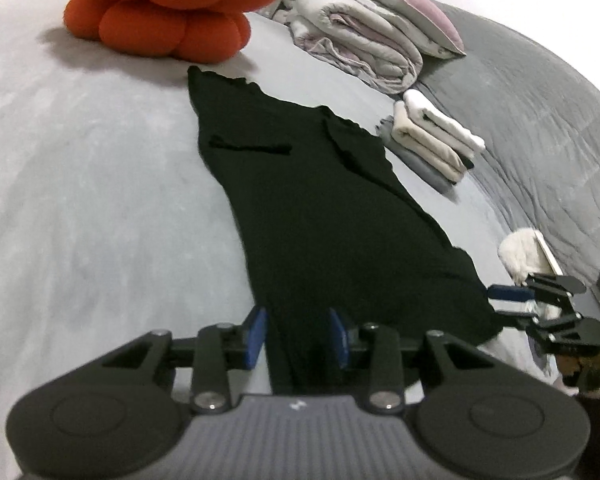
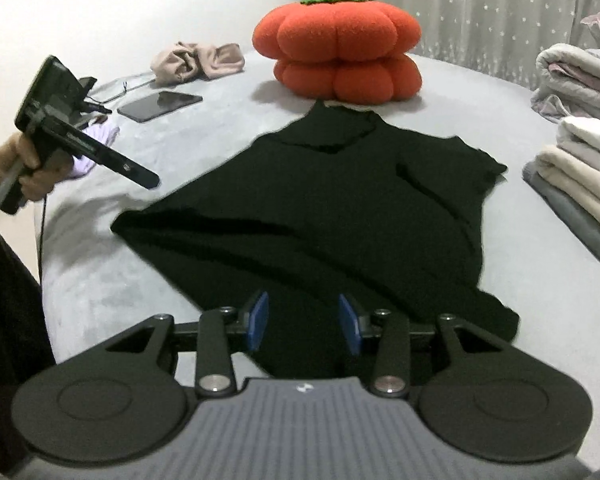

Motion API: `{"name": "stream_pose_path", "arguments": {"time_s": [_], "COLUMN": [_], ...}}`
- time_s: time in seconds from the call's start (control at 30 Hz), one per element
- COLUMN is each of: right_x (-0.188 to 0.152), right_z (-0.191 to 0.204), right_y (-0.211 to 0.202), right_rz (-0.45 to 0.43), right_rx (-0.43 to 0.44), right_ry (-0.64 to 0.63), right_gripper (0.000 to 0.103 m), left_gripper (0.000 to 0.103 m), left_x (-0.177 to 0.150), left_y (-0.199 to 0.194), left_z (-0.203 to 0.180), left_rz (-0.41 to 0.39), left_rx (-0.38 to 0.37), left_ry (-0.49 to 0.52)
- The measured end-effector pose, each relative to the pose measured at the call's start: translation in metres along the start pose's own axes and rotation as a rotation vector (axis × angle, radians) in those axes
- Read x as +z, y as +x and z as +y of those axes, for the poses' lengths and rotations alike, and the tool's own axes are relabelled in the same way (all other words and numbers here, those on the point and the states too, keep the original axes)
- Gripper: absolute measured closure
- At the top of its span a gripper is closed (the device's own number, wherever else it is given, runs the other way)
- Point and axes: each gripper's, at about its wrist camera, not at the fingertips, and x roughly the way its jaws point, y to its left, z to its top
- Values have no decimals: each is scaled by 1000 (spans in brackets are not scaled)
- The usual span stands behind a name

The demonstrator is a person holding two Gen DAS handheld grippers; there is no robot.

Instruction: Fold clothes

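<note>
In the left wrist view the left gripper [image 1: 298,336] has its jaws partly open astride the near hem of the black garment [image 1: 300,200], the cloth running between the blue pads with no pinch that can be seen. The garment lies flat on the grey bed [image 1: 80,180], stretching from 6 o'clock up toward the orange pumpkin cushion [image 1: 168,8] at 11 o'clock. At 4 o'clock the right gripper [image 1: 512,302] sits at the garment's other near corner, and a stack of folded clothes [image 1: 432,140] lies at 2 o'clock. In the right wrist view the right gripper [image 2: 303,322] is likewise partly open over the hem, gripping nothing that I can see; the garment [image 2: 320,208] fills the centre, its collar touching the cushion [image 2: 336,48]. Only this view shows the person's hand [image 2: 24,172] holding the left tool at 9 o'clock, plus a phone [image 2: 160,105] at 10 o'clock. Risk: if the jaws close on 1 layer only, or unevenly, the fold would likely skew or drag the cloth into wrinkles.
</note>
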Motion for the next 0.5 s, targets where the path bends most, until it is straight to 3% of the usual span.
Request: {"name": "stream_pose_path", "arguments": {"time_s": [0.2, 0.5], "right_x": [25, 60], "right_z": [21, 62], "right_y": [21, 76], "right_rz": [-25, -25], "right_rx": [63, 136], "right_ry": [19, 36], "right_gripper": [60, 60], "left_gripper": [76, 84], "left_x": [4, 14], "left_y": [3, 30], "left_z": [12, 16], "left_rz": [-49, -53], "left_rx": [-4, -54], "left_ry": [-66, -137]}}
